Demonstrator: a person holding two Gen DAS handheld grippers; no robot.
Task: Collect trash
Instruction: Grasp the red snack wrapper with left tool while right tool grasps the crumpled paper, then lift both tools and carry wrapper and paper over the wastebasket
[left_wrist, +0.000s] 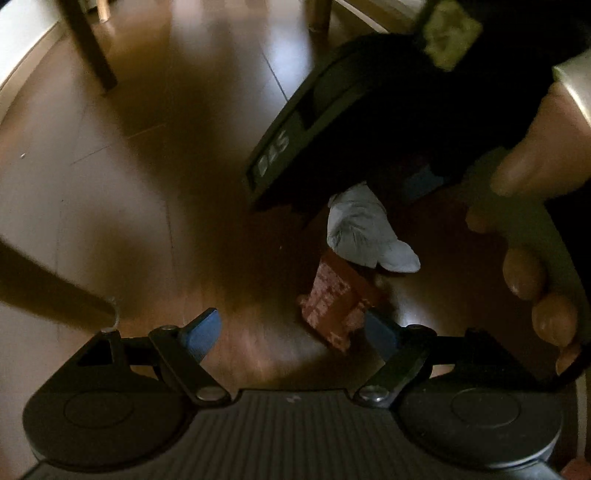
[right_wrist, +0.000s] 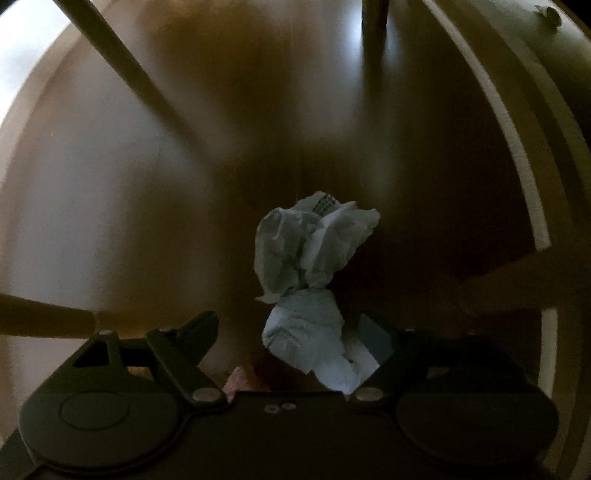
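Paper: crumpled white paper (right_wrist: 314, 280) lies on the wooden floor (right_wrist: 129, 184), straight ahead of the right gripper (right_wrist: 291, 343) and reaching back between its fingers; its lower end lies against the blue pad (right_wrist: 375, 341) of the right-hand finger, apart from the other finger.
Paper, left view: the same white wad (left_wrist: 365, 229) lies past the left gripper (left_wrist: 291, 332), off to its right-hand side, partly under the other gripper's dark body.
Wrapper: a red patterned wrapper (left_wrist: 334, 302) lies flat on the floor just beside the paper, its near corner by the left gripper's right-hand pad (left_wrist: 382, 334), mostly ahead of the gap.
Right gripper: jaws wide apart, paper between them, not pinched.
Left gripper: jaws wide apart, holding nothing, bare floor between the pads.
Hand: a person's fingers (left_wrist: 524, 273) wrap the right gripper's handle at the right edge.
Surroundings: wooden furniture legs (left_wrist: 92, 48) stand on the floor beyond; both views are dim and blurred.
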